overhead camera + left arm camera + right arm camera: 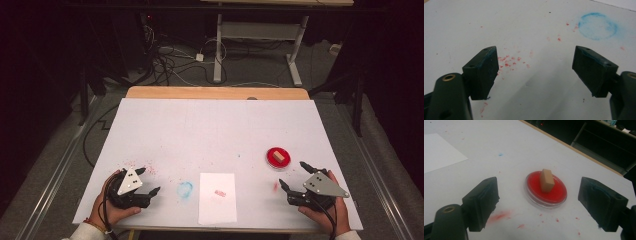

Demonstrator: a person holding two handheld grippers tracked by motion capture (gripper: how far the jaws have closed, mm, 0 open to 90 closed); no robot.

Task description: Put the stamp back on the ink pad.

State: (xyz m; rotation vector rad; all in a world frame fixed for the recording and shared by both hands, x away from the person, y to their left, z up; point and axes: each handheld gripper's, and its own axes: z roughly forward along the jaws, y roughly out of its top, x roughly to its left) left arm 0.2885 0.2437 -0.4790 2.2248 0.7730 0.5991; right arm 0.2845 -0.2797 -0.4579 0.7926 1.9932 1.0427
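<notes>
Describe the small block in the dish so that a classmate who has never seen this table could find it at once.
Start at the white-covered table and go to its right side, ahead of the open right gripper. There sits a round red dish; the tan wooden block stands in it, the only solid piece among flat paper and ink stains.

left claw [146,182] open | right claw [291,175] open | block [280,157] in dish [271,152]

Block [282,157] stands in dish [272,161] on desk [215,125]. Paper sheet [217,200] lies at the dish's 8 o'clock; left gripper [150,181] at 9 o'clock of the sheet, right gripper [295,175] at 3.
</notes>
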